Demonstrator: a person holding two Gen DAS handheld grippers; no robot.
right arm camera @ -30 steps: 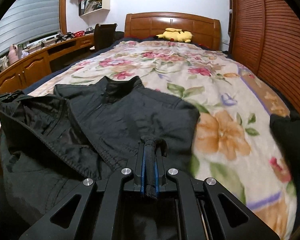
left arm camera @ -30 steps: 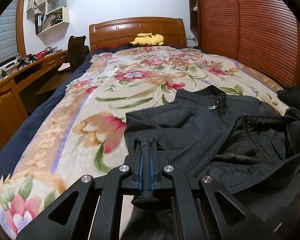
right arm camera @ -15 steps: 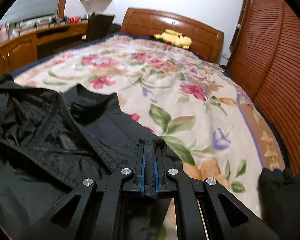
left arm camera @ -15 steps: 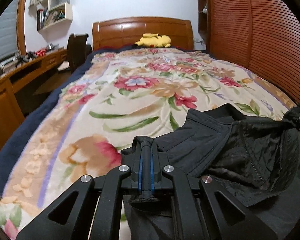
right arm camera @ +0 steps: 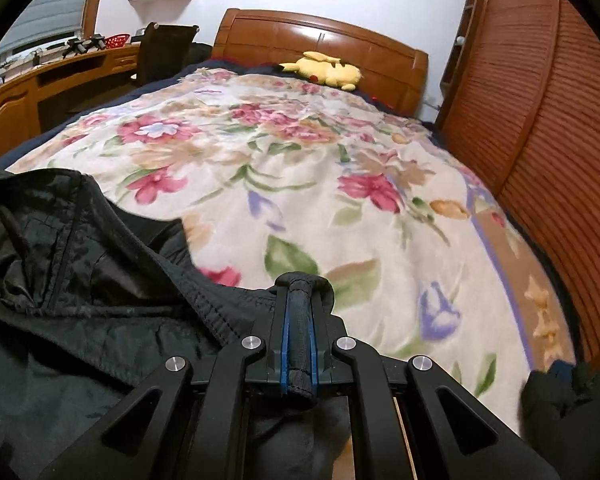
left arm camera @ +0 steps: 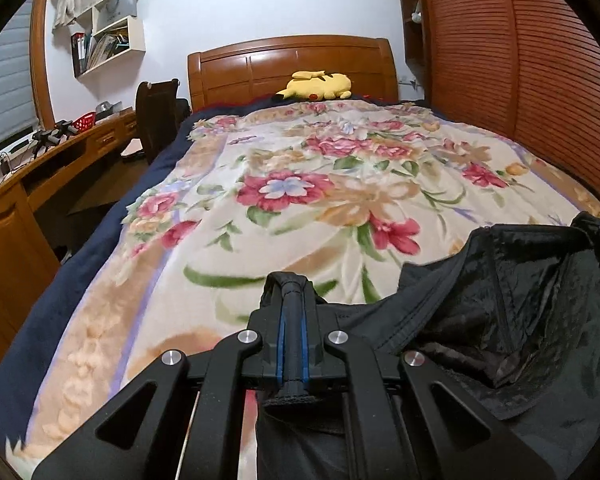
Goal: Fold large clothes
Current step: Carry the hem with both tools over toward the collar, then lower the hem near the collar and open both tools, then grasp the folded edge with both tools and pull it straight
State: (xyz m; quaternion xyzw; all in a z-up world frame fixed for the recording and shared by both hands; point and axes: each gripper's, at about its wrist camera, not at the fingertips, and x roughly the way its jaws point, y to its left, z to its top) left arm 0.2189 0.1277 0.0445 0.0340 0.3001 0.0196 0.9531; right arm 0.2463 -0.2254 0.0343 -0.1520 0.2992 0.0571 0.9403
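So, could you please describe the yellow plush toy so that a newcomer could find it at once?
Start at the wooden headboard at the far end of the bed. The yellow plush toy lies at its foot, at the top edge of the floral blanket. It is the only bright yellow thing there.

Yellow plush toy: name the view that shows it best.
Left wrist view: the yellow plush toy lies level and unobstructed against the headboard. The right wrist view shows it too, but tilted with the frame.

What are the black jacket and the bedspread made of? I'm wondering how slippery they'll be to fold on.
Black jacket: likely thin synthetic; its lining glints and crinkles. Bedspread: looks like plush fleece, matte and fuzzy with a soft-edged floral print, so probably grippy.
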